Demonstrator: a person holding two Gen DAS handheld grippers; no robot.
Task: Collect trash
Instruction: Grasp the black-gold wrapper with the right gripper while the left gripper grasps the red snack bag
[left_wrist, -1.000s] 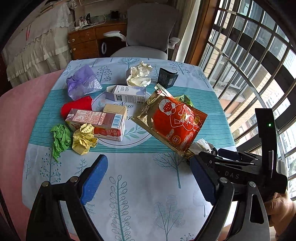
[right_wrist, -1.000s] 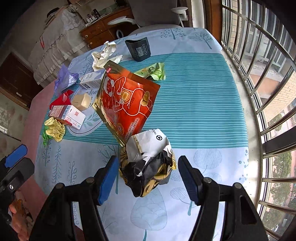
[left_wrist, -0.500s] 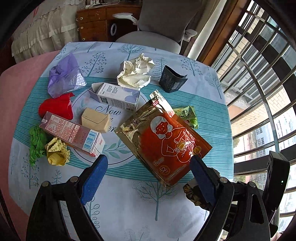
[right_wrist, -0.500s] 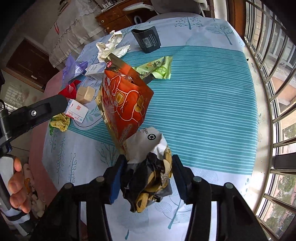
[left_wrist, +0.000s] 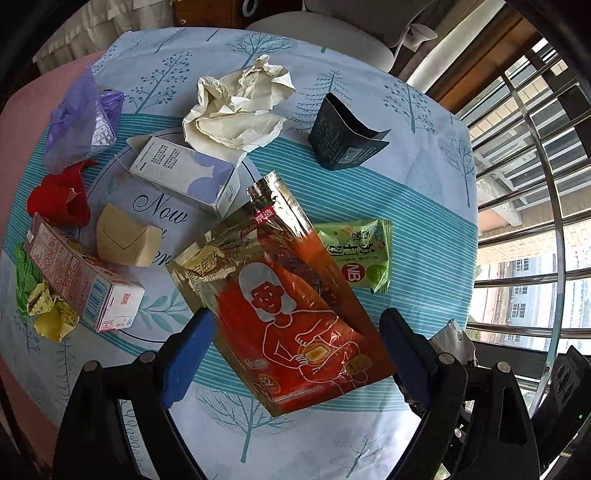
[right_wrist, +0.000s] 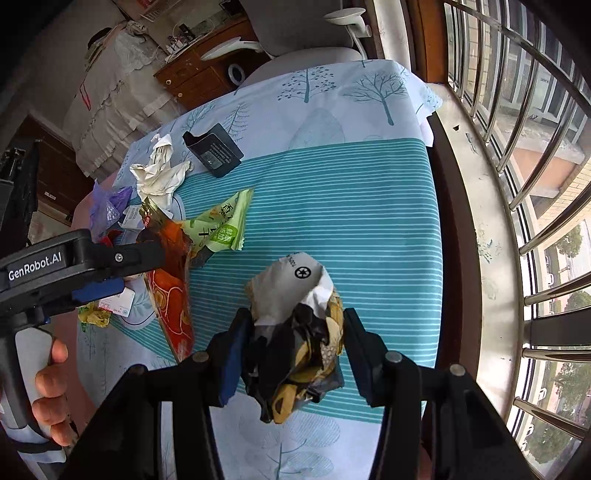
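My right gripper (right_wrist: 295, 319) is shut on a crumpled black, white and yellow wrapper (right_wrist: 295, 280), with both blue pads pressed into its sides above the striped tablecloth (right_wrist: 351, 206). The wrapper's white tip (left_wrist: 456, 341) shows at the right in the left wrist view. My left gripper (left_wrist: 295, 328) points steeply down and is open, its fingers straddling the lower half of a red and gold pouch (left_wrist: 280, 266) without touching it. In the right wrist view the left gripper's blue pad (right_wrist: 96, 288) sits beside that pouch (right_wrist: 173, 295).
Around the pouch lie a green snack packet (left_wrist: 358, 254), dark box (left_wrist: 340, 140), crumpled white paper (left_wrist: 236, 107), white box (left_wrist: 184, 173), tan box (left_wrist: 125, 240), red-white carton (left_wrist: 81, 284), red scrap (left_wrist: 59, 199), purple bag (left_wrist: 81, 125) and yellow wad (left_wrist: 51, 310). Window bars (right_wrist: 535, 166) run along the right.
My right gripper went from open around the crumpled wrapper to shut on it. My left gripper moved forward and down until its fingers straddle the red pouch.
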